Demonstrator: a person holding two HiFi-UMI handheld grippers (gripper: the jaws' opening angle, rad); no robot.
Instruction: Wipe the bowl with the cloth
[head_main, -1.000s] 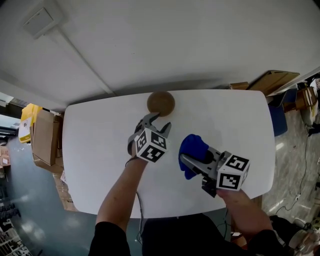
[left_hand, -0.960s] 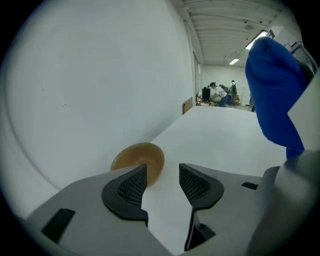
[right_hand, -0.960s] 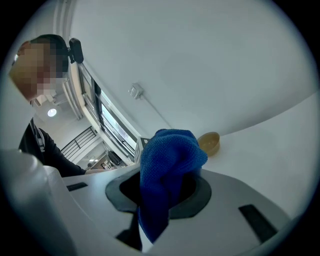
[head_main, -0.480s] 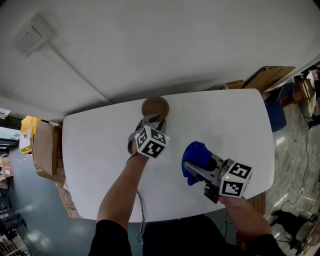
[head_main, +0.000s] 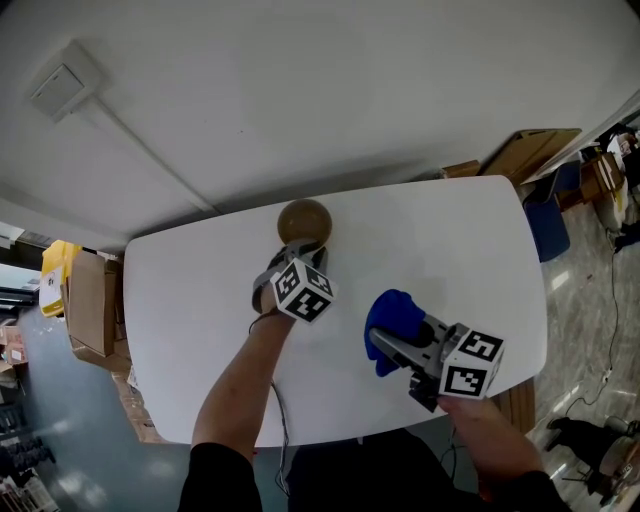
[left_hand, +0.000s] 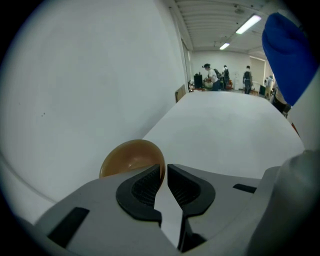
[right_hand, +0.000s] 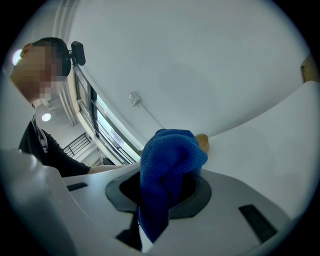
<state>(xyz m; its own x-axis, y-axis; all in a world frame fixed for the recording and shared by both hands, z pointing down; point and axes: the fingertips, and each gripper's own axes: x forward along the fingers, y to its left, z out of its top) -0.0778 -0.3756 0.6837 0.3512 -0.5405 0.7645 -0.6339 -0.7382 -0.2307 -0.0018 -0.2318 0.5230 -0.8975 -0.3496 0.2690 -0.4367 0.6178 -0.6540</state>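
Brown and shallow, the bowl (head_main: 305, 220) sits upright on the white surface (head_main: 190, 300), toward its far edge and close to the pale wall behind. The left gripper (head_main: 300, 252) reaches it from the near side, tilted down. In the left gripper view its jaws have just been closing, and they now stand almost together on the bowl's (left_hand: 131, 157) near rim. That rim sits in the slim gap at the tips of the left gripper (left_hand: 164, 172), nipped between the ribbed pads. To the right and nearer the person, well apart from the bowl, the right gripper (head_main: 398, 338) hangs above the surface with the blue cloth (head_main: 392, 312) bunched at its front. The right gripper view shows the jaws of the right gripper (right_hand: 161, 197) clamped on the cloth (right_hand: 167, 167), which rises in a crumpled hump above them and hangs in a tail below. Past that hump a small part of the bowl (right_hand: 203, 142) peeps out. Each gripper carries its marker cube, and a bare forearm (head_main: 240, 385) leads back from the left one. Off the surface's left end, cardboard boxes (head_main: 88, 290) stand on the floor.
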